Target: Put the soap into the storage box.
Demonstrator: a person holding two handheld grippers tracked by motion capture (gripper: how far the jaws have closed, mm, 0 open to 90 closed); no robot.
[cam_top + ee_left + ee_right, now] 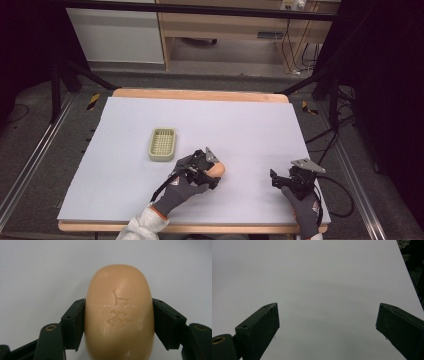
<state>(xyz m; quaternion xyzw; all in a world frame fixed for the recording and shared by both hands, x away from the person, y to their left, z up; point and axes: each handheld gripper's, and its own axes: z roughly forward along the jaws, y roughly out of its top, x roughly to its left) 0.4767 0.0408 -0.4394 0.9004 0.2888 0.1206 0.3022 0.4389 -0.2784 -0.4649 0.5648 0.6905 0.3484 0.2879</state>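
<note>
— Right of the soap dish, toward the near edge of the table, what is that tan lump?

— A bar of soap, rounded and peach-coloured. It sits near the dish but apart from it, and the left gripper has it pinched.

— Pinched how?

— From the left gripper view, the two black jaws press against the soap on opposite flanks, about halfway along its length. Its top face has a seam line across it and some chipped, scuffed marks. The left gripper is clamped tight on it; whether the bar rests on the white surface or is lifted off it, I cannot tell.

— And the other tool?

— The right gripper is well to the right of the dish, beyond the soap, near the table's near right corner. Its jaws stand wide apart with nothing between them; in the right gripper view, the right gripper looks over bare white table

— The dish itself?

— Pale green, rectangular, with a slotted grid floor, holding nothing
</note>
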